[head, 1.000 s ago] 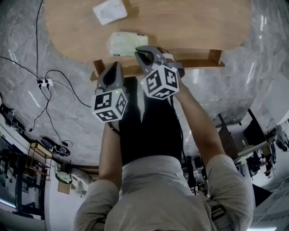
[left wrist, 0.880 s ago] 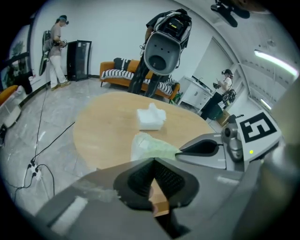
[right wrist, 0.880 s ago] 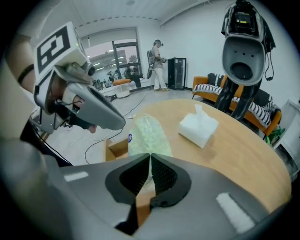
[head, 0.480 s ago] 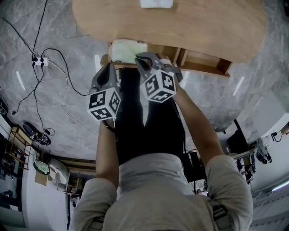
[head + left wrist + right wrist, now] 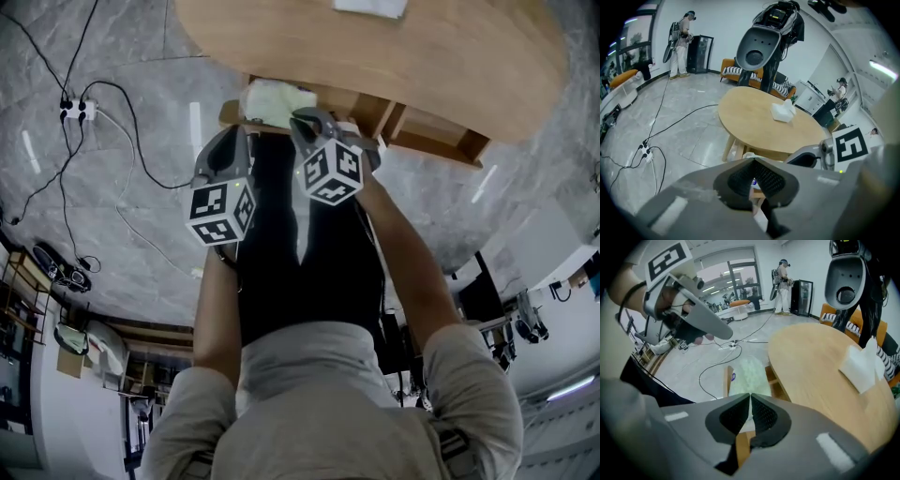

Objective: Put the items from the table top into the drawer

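My right gripper [image 5: 302,120] [image 5: 750,397] is shut on a pale green soft packet [image 5: 272,100] [image 5: 748,375]. The packet hangs past the round wooden table's [image 5: 450,56] near edge, over the left end of the pulled-out wooden drawer [image 5: 441,141] [image 5: 727,378]. My left gripper [image 5: 234,139] [image 5: 752,162] hovers just left of it with its pads together and nothing held; it also shows in the right gripper view [image 5: 701,322]. A white tissue pack [image 5: 370,6] [image 5: 783,112] [image 5: 860,364] lies on the table top farther back.
Cables and a power strip [image 5: 70,108] run over the marble floor at the left. A tall dark machine [image 5: 761,47] stands behind the table, with a striped sofa [image 5: 736,72] beyond. People stand far off in the room.
Both grippers came toward the person and lower. The green packet left the table top's edge and now hangs over the drawer, still in the right gripper.
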A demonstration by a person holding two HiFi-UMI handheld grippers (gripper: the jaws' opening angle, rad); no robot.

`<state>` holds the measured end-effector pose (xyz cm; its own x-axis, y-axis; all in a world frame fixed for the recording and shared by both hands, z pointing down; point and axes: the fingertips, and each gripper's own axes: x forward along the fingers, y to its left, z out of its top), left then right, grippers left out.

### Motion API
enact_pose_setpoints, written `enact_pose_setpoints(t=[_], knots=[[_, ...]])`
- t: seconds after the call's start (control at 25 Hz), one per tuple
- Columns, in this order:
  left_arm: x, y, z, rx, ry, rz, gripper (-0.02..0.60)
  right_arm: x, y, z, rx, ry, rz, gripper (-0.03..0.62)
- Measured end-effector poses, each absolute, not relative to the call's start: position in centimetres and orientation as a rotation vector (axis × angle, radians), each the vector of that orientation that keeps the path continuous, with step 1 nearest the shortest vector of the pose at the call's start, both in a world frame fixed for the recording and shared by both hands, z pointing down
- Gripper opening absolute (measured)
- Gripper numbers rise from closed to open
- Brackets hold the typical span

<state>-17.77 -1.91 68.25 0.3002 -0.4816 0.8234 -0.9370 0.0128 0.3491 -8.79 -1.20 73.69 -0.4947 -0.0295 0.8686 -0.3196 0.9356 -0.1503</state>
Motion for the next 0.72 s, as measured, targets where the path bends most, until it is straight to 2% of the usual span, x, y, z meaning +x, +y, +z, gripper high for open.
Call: enact_pose_setpoints(t=[0.72], knots=[[-16.6, -1.4, 70.2, 1.67, -1.239, 0.64, 0.02, -9.2, -0.2, 80.2, 0.219, -2.02, 0.235, 0.008]])
